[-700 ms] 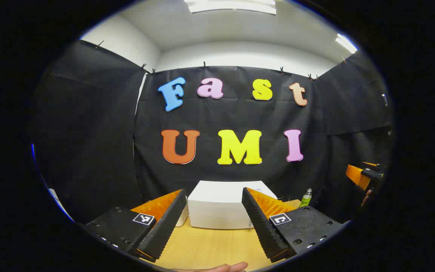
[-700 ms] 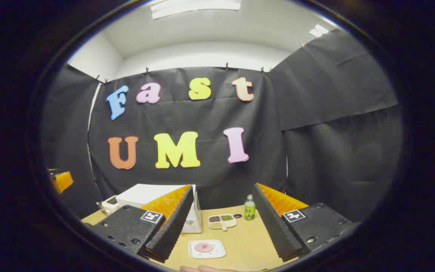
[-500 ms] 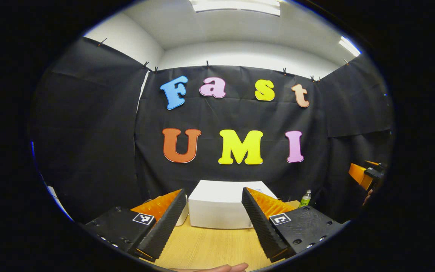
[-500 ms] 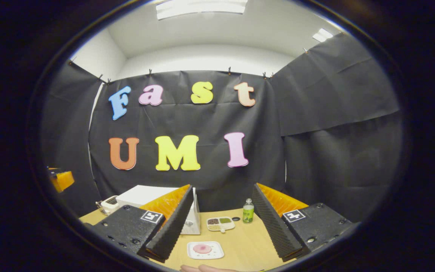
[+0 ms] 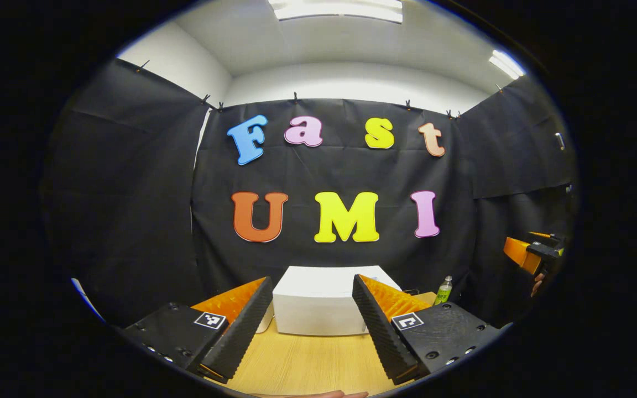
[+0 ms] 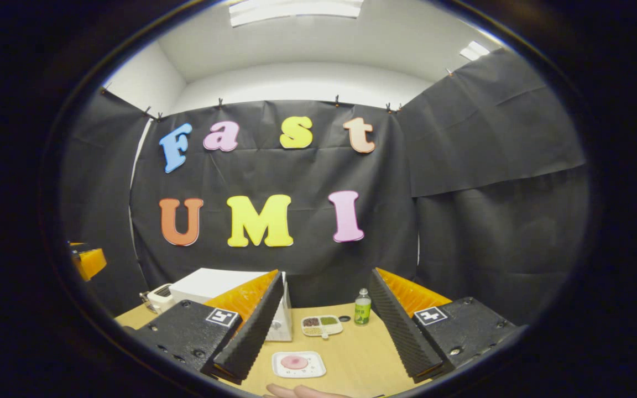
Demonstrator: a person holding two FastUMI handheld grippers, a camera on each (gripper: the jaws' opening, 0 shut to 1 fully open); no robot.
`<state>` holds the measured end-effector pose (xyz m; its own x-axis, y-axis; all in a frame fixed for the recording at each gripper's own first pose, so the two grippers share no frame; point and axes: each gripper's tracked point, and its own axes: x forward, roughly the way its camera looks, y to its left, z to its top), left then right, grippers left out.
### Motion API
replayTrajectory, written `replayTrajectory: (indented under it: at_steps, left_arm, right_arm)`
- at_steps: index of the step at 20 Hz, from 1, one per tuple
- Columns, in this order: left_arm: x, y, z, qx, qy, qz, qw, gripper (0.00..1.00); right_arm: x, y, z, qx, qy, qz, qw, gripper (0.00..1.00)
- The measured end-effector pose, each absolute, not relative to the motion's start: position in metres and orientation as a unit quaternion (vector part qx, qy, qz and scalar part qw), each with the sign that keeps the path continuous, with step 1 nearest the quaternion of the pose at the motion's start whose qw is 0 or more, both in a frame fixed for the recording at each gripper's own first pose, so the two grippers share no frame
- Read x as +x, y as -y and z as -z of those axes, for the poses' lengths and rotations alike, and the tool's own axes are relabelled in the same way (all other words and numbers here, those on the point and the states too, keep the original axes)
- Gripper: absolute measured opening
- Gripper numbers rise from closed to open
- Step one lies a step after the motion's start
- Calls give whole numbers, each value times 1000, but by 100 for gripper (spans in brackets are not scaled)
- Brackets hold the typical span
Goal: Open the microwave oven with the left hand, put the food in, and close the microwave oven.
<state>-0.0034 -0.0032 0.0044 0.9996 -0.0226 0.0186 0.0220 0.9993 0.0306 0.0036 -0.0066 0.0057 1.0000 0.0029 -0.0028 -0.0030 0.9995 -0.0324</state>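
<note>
A white microwave oven (image 5: pixel 318 307) stands at the back of the wooden table (image 5: pixel 307 365), door shut, straight ahead between my left gripper's fingers. My left gripper (image 5: pixel 310 326) is open and holds nothing. In the right gripper view the microwave oven (image 6: pixel 210 284) sits at the left, partly behind a finger. The food, a pink round piece on a white square plate (image 6: pixel 298 364), lies on the table (image 6: pixel 351 354) just ahead of my open, bare right gripper (image 6: pixel 324 326). The right gripper (image 5: pixel 528 254) also appears far right in the left gripper view.
A small divided dish (image 6: pixel 322 325) of grains and a green bottle (image 6: pixel 362 307) stand behind the plate. A white device (image 6: pixel 158 297) sits left of the microwave. A dark cap (image 6: pixel 344 318) lies near the bottle. Part of a hand (image 6: pixel 296 391) shows at the bottom edge.
Both views shift only slightly; the grippers stay open and roughly in place. The hand at the bottom of the left gripper view has drawn back a little.
</note>
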Motion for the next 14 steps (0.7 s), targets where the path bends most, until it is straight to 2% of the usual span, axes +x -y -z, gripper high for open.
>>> replayTrajectory:
  at_steps: [1,3,4,5,6,7,9,10,11,12,13,14]
  left_arm:
    - [0,8,-1,14,7,22,1000,93]
    - [9,15,5,-7,1,31,1000,92]
    - [13,16,9,-10,-3,34,999,100]
    - [17,18,10,-2,0,38,999,80]
    - [22,16,13,11,2,31,999,92]
    - [28,14,18,25,2,22,999,92]
    - [40,22,32,33,-9,24,999,92]
    - [47,32,42,27,-20,32,999,92]
    - [54,38,49,24,-29,36,999,92]
    - [61,39,56,24,-35,36,998,92]
    - [70,44,64,26,-39,39,998,86]
    - [80,50,73,28,-43,42,998,80]
  right_arm:
    - [6,9,-3,-18,-1,-2,1000,91]
    - [11,14,3,-19,-8,1,1000,91]
    - [11,14,8,-16,-17,-3,1000,91]
    - [11,14,13,-11,-25,-9,1000,91]
    - [10,13,17,-6,-34,-16,999,91]
    - [11,13,21,-1,-40,-22,999,100]
    - [15,18,27,1,-43,-23,999,100]
    - [17,23,29,1,-43,-17,999,91]
    - [20,26,32,0,-43,-13,999,100]
    - [24,29,32,-4,-38,-11,999,100]
    - [29,34,34,-8,-35,-5,999,100]
    - [34,40,35,-10,-31,2,999,91]
